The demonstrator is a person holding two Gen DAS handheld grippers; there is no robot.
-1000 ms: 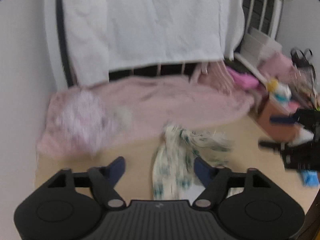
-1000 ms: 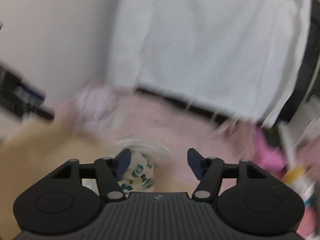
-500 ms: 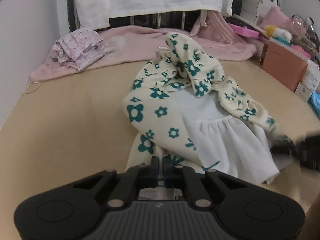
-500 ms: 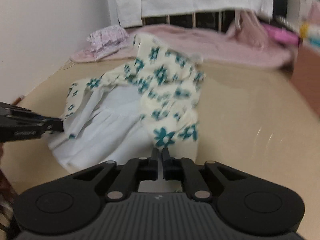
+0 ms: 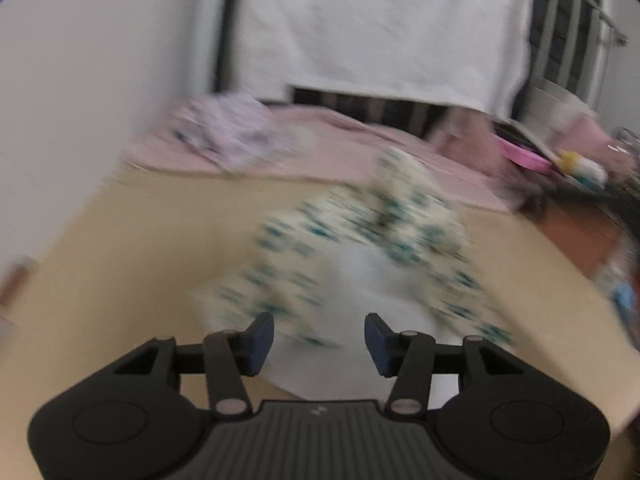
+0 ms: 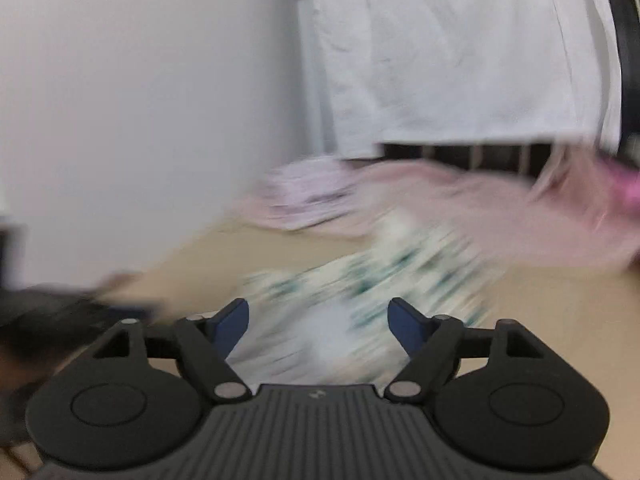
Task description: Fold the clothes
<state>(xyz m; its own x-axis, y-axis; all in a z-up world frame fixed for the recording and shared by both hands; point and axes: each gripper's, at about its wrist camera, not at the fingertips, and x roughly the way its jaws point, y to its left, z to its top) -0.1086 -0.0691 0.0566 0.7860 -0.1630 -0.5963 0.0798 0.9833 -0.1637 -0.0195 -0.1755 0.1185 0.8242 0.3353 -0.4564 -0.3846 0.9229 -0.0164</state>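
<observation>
The floral garment [image 5: 360, 248], cream with teal flowers and a white lining showing at its near side, lay crumpled on the tan tabletop [image 5: 132, 240], roughly in the middle of the surface. Its long axis appeared to run from the near edge away toward the far right, though motion blur smeared its outline in both views, so the exact lie was hard to fix. The left gripper [image 5: 319, 338] hovered low over the garment's near white edge, pointing forward and slightly down, its blue-padded jaws spread wide with nothing between them. The right gripper [image 6: 318, 320] was likewise held just above the near edge of the garment [image 6: 360, 276], aimed forward, jaws parted and empty. Beyond the garment, a pink blanket [image 5: 328, 148] stretched along the far edge of the table, with a small pale patterned cloth [image 5: 228, 128] bunched on its left end. A white sheet [image 5: 380, 28] hung over a dark railing behind them, and a plain white wall [image 6: 140, 100] stood to the left.
</observation>
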